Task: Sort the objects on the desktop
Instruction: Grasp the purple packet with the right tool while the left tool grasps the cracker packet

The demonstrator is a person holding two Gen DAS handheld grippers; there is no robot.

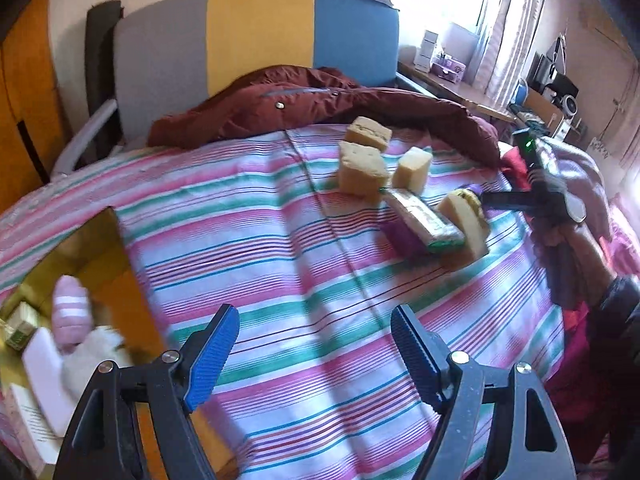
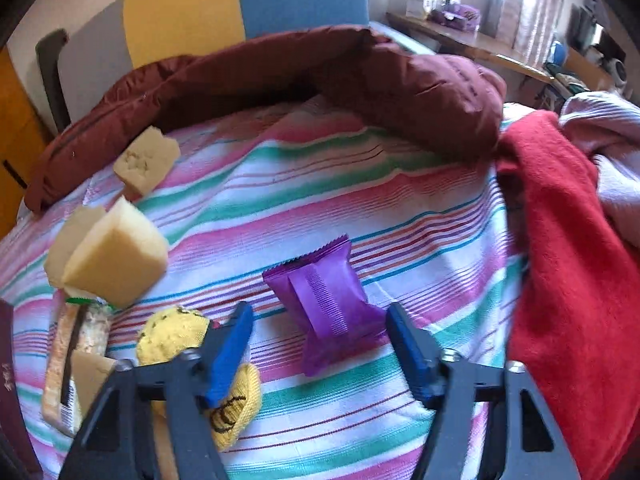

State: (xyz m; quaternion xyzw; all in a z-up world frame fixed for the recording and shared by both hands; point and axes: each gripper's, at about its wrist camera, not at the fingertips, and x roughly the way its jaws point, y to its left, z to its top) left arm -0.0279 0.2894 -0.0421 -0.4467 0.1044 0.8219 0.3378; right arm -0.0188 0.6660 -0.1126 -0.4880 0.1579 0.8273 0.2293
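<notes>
Surroundings of the striped bedsheet [image 1: 280, 216]

The maroon padded jacket [image 1: 320, 100] lies bunched along the far edge of the bedsheet. Behind the bedsheet stands a panel [image 1: 260, 36] in grey, yellow and blue sections. A red cloth [image 2: 568, 264] is heaped on the right edge of the bedsheet, touching the end of the jacket, with a pale pink cloth [image 2: 612, 152] lying over its far side. Beyond the far right corner of the bedsheet, a wooden desk [image 1: 464, 92] carries small boxes, under a bright curtained window [image 1: 508, 20]. Orange wooden furniture [image 1: 28, 92] stands left of the bedsheet.
</notes>
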